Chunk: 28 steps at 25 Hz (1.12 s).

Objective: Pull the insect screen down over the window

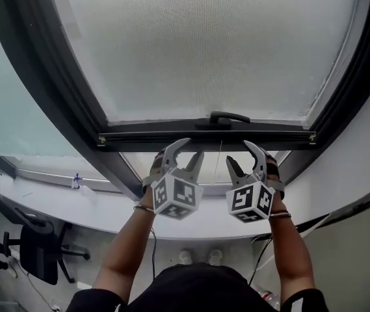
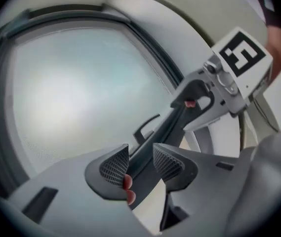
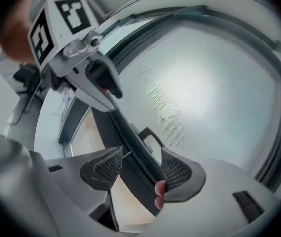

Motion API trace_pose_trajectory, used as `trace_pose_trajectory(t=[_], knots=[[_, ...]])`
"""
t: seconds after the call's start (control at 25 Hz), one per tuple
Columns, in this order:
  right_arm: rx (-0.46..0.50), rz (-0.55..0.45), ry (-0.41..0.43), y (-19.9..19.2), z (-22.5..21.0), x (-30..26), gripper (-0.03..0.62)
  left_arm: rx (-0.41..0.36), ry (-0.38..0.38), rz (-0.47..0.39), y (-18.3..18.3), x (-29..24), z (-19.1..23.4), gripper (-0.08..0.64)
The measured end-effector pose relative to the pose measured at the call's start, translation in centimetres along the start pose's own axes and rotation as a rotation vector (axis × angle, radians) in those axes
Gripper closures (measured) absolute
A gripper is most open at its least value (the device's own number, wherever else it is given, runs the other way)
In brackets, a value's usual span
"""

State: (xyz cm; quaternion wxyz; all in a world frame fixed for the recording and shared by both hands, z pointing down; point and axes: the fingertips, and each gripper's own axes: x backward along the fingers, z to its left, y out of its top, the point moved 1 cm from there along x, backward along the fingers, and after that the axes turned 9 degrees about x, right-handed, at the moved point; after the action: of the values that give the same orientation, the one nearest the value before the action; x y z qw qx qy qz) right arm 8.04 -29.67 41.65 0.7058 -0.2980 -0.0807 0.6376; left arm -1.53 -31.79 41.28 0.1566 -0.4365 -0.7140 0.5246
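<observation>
Grey mesh insect screen [image 1: 204, 44] covers most of the window [image 1: 41, 77]; bottom bar [image 1: 171, 137] apparently short of the sill [image 1: 106, 203]. Jaws apart, nothing clamped, on left hand-held gripper [image 1: 193, 149] and right hand-held gripper [image 1: 238, 152].

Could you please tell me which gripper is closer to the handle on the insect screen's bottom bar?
Right. The right gripper sits just below the handle, slightly to its right; the left gripper is also below it but further off to its left.

A black office chair [image 1: 39, 255] stands on the grey floor [image 1: 88, 238].
</observation>
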Motion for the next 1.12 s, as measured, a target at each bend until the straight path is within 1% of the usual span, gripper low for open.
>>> trace_pose_trajectory(t=[0.04,0.08,0.12,0.2,0.24,0.28,0.36,0.56,0.68,0.88,1.12], knots=[[-0.087,-0.032,-0.031,1.2,-0.6,1.0,0.340,0.079,0.021,-0.056,0.8,1.1,0.8,0.417],[-0.164,-0.066,-0.063,2.2,-1.2,1.9,0.386,0.148,0.042,-0.107,1.6,2.2,1.6,0.448],[-0.235,-0.099,-0.097,3.0,-1.8,2.8,0.418,0.208,0.061,-0.150,2.2,3.3,2.3,0.487],[-0.389,-0.150,-0.165,4.1,-2.7,4.6,0.498,0.294,0.088,-0.203,3.0,5.2,3.3,0.557],[-0.461,-0.169,-0.186,4.3,-3.0,5.3,0.560,0.324,0.092,-0.220,3.1,5.9,3.5,0.557],[-0.521,-0.188,-0.194,4.4,-3.0,5.9,0.586,0.355,0.090,-0.237,3.1,6.5,3.6,0.557],[-0.606,-0.211,-0.199,4.6,-2.7,6.9,0.586,0.417,0.084,-0.259,2.7,7.3,3.4,0.557],[-0.666,-0.207,-0.228,4.0,-1.2,9.3,0.586,0.506,0.085,-0.237,1.2,9.3,1.7,0.557],[-0.693,-0.213,-0.240,3.2,-0.8,11.6,0.587,0.542,0.098,-0.233,1.2,10.8,0.0,0.557],[-0.713,-0.209,-0.234,0.6,0.4,16.0,0.588,0.540,0.116,-0.230,2.2,13.5,-4.7,0.557],[-0.687,-0.211,-0.210,-1.6,2.6,22.2,0.588,0.554,0.145,-0.208,2.2,17.4,-10.7,0.557]])
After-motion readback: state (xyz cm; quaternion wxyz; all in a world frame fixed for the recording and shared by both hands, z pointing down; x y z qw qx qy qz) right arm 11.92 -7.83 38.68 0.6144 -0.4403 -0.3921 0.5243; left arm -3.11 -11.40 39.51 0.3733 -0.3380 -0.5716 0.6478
